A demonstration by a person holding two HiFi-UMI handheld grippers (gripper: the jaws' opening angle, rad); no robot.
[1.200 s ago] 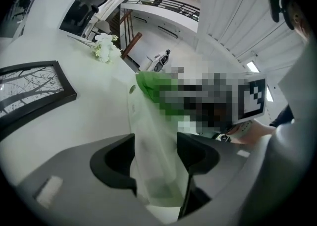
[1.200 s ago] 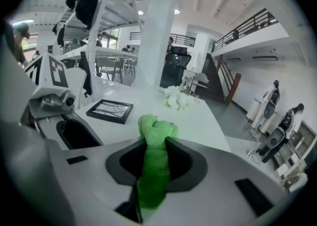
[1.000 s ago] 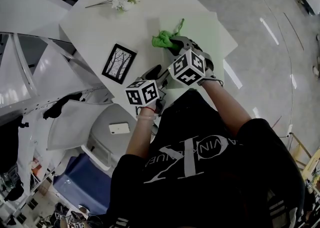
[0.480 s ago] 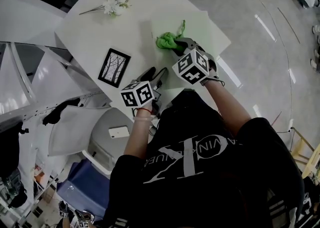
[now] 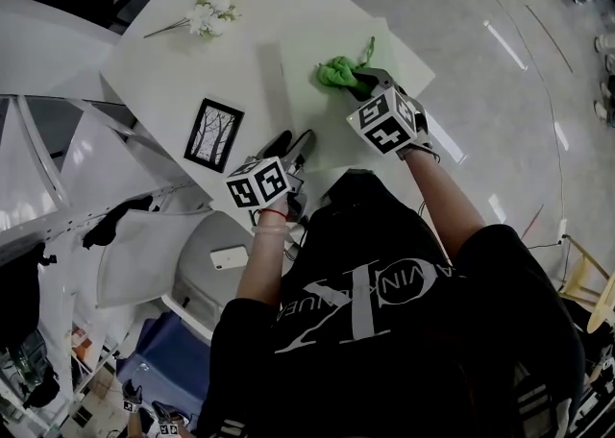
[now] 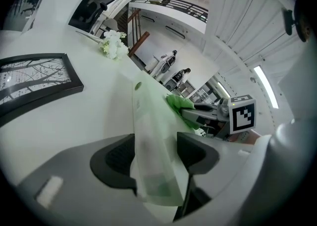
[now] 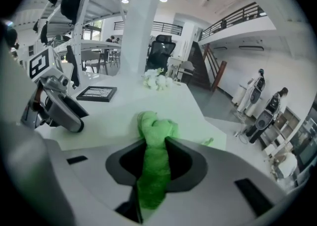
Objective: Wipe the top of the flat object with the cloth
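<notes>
1. At the bottom of the head view, the person's black shirt (image 5: 432,369) carries upside-down white lettering, of which only "VIN K" can be read.
2. The left tongs (image 5: 288,145) pinch the near edge of the pale green sheet (image 5: 322,119), which lies flat on the white surface (image 5: 183,71).
3. The right tongs (image 5: 363,78) clamp the green cloth (image 5: 336,71) against the sheet's far part.
4. Since a second ago, the cloth has slid right, away from the sheet's left edge.
</notes>
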